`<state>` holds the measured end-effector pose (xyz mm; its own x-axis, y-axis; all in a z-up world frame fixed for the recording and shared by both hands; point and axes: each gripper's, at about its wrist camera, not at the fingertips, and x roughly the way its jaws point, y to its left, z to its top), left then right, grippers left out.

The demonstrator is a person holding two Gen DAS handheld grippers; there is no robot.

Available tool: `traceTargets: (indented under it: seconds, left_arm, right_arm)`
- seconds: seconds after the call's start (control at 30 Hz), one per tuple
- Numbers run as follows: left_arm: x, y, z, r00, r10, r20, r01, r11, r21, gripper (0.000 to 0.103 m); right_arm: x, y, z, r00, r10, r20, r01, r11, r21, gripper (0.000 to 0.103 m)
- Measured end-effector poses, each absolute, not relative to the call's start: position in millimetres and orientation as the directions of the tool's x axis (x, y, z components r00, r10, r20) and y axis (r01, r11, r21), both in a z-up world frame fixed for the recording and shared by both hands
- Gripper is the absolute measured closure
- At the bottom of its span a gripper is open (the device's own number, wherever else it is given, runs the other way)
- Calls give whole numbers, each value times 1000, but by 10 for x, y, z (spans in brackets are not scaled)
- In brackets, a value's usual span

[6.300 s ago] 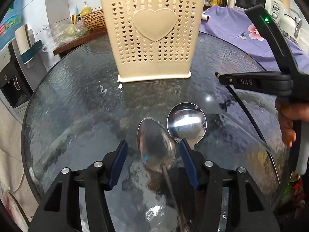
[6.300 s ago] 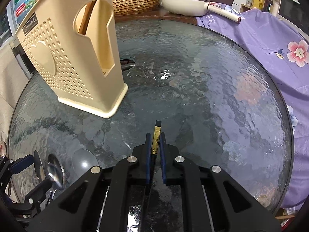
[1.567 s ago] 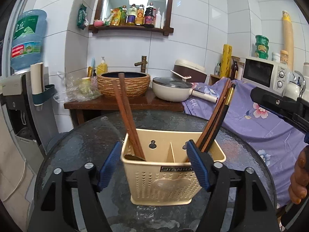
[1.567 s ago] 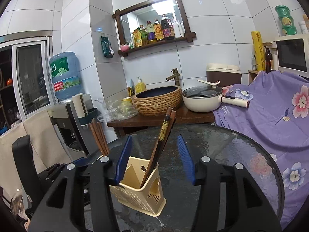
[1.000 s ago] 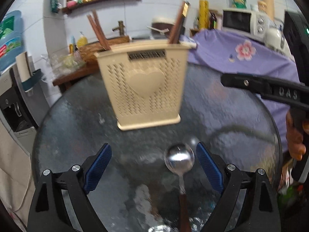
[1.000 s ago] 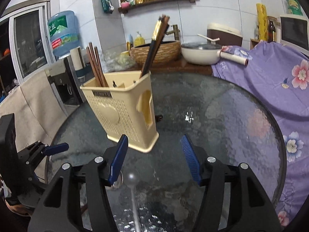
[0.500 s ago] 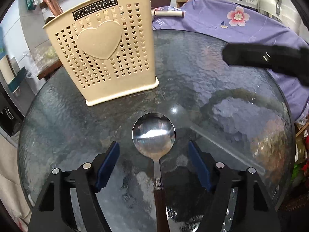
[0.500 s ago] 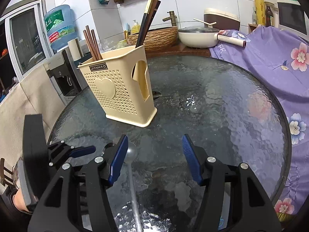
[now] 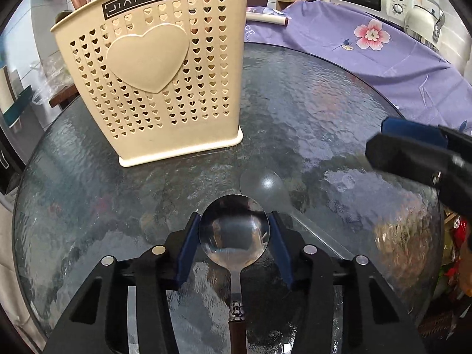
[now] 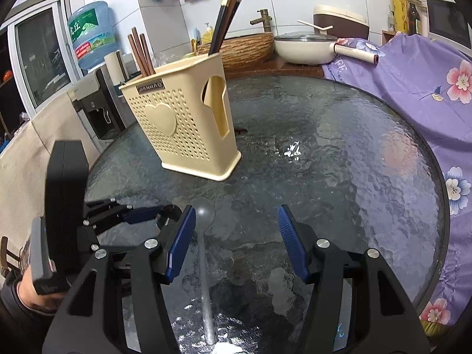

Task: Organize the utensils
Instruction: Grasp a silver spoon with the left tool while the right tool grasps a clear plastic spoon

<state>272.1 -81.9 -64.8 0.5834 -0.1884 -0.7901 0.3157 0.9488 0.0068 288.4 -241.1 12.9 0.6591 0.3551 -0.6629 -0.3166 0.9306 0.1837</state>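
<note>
A steel spoon (image 9: pixel 234 231) with a dark handle lies on the glass table (image 9: pixel 324 112). My left gripper (image 9: pixel 234 215) is closing on it, and both blue pads touch the rims of its bowl. A pale grey spoon (image 9: pixel 259 185) lies just beyond it, bowl towards the cream holder (image 9: pixel 153 82). In the right wrist view that grey spoon (image 10: pixel 205 209) runs between the fingers of my open right gripper (image 10: pixel 236 212), untouched and nearer the left finger. The holder (image 10: pixel 183 129) contains dark chopsticks (image 10: pixel 227 17) and brown chopsticks (image 10: pixel 141 53). The left gripper (image 10: pixel 141 215) sits at the lower left.
A purple flowered cloth (image 10: pixel 413 88) covers furniture to the right of the table. Behind are a woven basin (image 10: pixel 244 47), a white pan (image 10: pixel 303 47) and a water dispenser (image 10: pixel 91 109). The right gripper (image 9: pixel 413 150) juts in from the right edge of the left wrist view.
My left gripper has dropped towards the table and narrowed its jaws from wide apart until they reach the steel spoon's bowl. The right gripper stayed open and sank slightly.
</note>
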Motion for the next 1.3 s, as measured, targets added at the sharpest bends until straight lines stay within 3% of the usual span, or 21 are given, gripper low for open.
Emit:
traceTargets:
  seconds: [0.17, 0.37, 0.57, 1.07, 1.13, 1.3]
  left_arm:
    - [2779, -679, -576, 572, -235, -786, 299, 952, -67, 57]
    - [2733, -453, -422, 609, -250, -753, 265, 959, -104, 57]
    - [2673, -266, -255, 648, -245, -721, 237, 965, -115, 57]
    - [2653, -35, -200, 676, -225, -702, 196, 973, -122, 57]
    - [2651, -16, -201, 677, -224, -702, 193, 973, -124, 57]
    - [2642, 8, -197, 679, -222, -700, 190, 974, -125, 57]
  right_arm:
    - [2912, -2378, 30, 615, 335, -713, -329, 932, 155, 45]
    - [2844, -2019, -159, 502, 355, -789, -473, 876, 93, 45]
    - [2811, -1716, -327, 479, 275, -833, -512, 859, -12, 45]
    - [3063, -1492, -378, 488, 286, -825, -509, 861, -2, 44]
    - [3116, -1456, -382, 493, 289, -821, -509, 861, -3, 46]
    - [3242, -1401, -370, 498, 292, -817, -514, 858, -6, 66]
